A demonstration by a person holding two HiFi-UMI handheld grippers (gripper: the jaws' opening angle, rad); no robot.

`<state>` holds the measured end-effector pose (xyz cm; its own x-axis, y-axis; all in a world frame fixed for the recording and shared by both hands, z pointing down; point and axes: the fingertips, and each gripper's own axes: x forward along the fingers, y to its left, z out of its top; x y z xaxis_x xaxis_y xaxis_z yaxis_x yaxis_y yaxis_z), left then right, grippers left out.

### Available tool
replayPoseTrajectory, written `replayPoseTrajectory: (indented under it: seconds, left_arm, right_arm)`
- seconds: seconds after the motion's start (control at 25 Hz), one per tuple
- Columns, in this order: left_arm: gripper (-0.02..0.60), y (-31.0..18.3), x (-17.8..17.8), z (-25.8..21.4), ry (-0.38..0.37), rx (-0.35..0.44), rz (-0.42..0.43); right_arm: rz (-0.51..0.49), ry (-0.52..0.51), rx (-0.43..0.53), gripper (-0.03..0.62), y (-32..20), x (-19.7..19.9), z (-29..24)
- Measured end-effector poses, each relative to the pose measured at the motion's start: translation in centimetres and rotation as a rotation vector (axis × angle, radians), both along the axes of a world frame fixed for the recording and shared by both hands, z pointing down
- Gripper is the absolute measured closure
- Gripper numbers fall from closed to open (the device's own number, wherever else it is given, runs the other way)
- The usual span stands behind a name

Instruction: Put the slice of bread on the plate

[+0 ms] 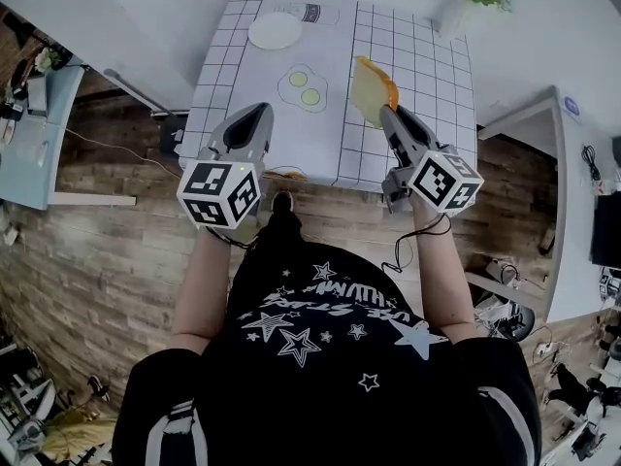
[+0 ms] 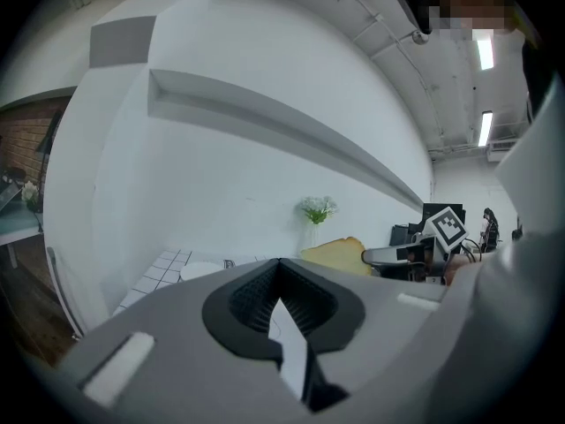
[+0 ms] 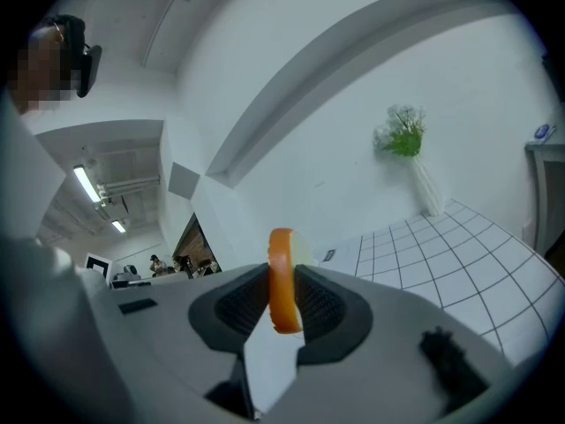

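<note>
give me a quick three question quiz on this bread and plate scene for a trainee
1. Multiple choice: the slice of bread is held by A) the left one, B) the right gripper, C) neither.
2. True or false: the plate has no bread on it yet.
3. Short answer: what is between the jaws of the left gripper?

Key: 1 B; 2 true; 3 nothing, its jaws are shut and empty.

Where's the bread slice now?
Head view, right side: the bread slice is clamped in the jaws of the right gripper over the table, right of the fried-egg print; the plate lies farther back-left.
</note>
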<state>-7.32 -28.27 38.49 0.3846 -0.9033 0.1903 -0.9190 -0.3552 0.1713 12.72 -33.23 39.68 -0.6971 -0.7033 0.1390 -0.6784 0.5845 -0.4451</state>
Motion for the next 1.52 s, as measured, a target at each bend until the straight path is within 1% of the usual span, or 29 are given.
replayPoseTrajectory:
  seconds: [0.12,0.24,0.44,0.52,0.6,0.76,0.92,1.04,1.12,1.2,1.36,1.44,1.52]
  left_arm:
    - [0.572,-2.8,-1.6,0.1,0.005,-0.004,0.005]
    - [0.572,-5.4,-2.8,-0.1,0.007,-0.009,0.029]
    - [0.572,-9.5,-5.2,-0.7,0.006,0.002,0.06]
    - [0.572,-11.1,-6.4,-0.8,0.007,0.006,0.066]
    - [0.572,-12.5,-7.7,-0.7,0.0,0.006,0.066]
    - [0.572,-14.9,-10.8,0.0,-0.009,-0.013,0.039]
    - [0.572,-16.8,-12.8,0.9,-0.018,-0.028,0.041]
    - [0.572,-18.0,-13.8,1.3,-0.018,-0.033,0.04]
    - [0.572,-18.6,-14.3,1.5,-0.017,-0.039,0.041]
    - [0.572,-19.1,-14.8,2.0,-0.016,-0.048,0.04]
    - [0.572,-19.8,-15.9,2.7,-0.003,-0.057,0.03]
    - [0.572,-20.1,-16.3,3.0,0.003,-0.063,0.026]
    - [0.572,-20.3,-16.6,3.3,0.008,-0.072,0.023]
  right_arm:
    - [0.011,0.003,0.001,0.5,-2.6,-1.4,-0.1]
    - [0.034,0.008,-0.003,0.5,-5.0,-2.6,-0.4]
    - [0.066,0.044,0.0,0.5,-8.6,-4.8,-0.6]
    - [0.077,0.074,0.003,0.5,-10.2,-5.9,-0.4]
    - [0.083,0.13,0.012,0.5,-11.6,-7.2,0.0]
    - [0.079,0.24,0.033,0.5,-14.1,-9.9,0.9]
    - [0.06,0.288,0.042,0.5,-16.3,-13.0,1.6]
    - [0.037,0.309,0.045,0.5,-17.7,-15.6,2.2]
    - [0.018,0.342,0.054,0.5,-18.5,-17.2,2.6]
    - [0.001,0.405,0.075,0.5,-19.2,-18.6,3.1]
    - [-0.041,0.578,0.146,0.5,-20.4,-21.1,4.4]
    - [-0.068,0.674,0.198,0.5,-20.9,-22.4,5.1]
    - [-0.104,0.795,0.266,0.5,-21.1,-23.7,5.9]
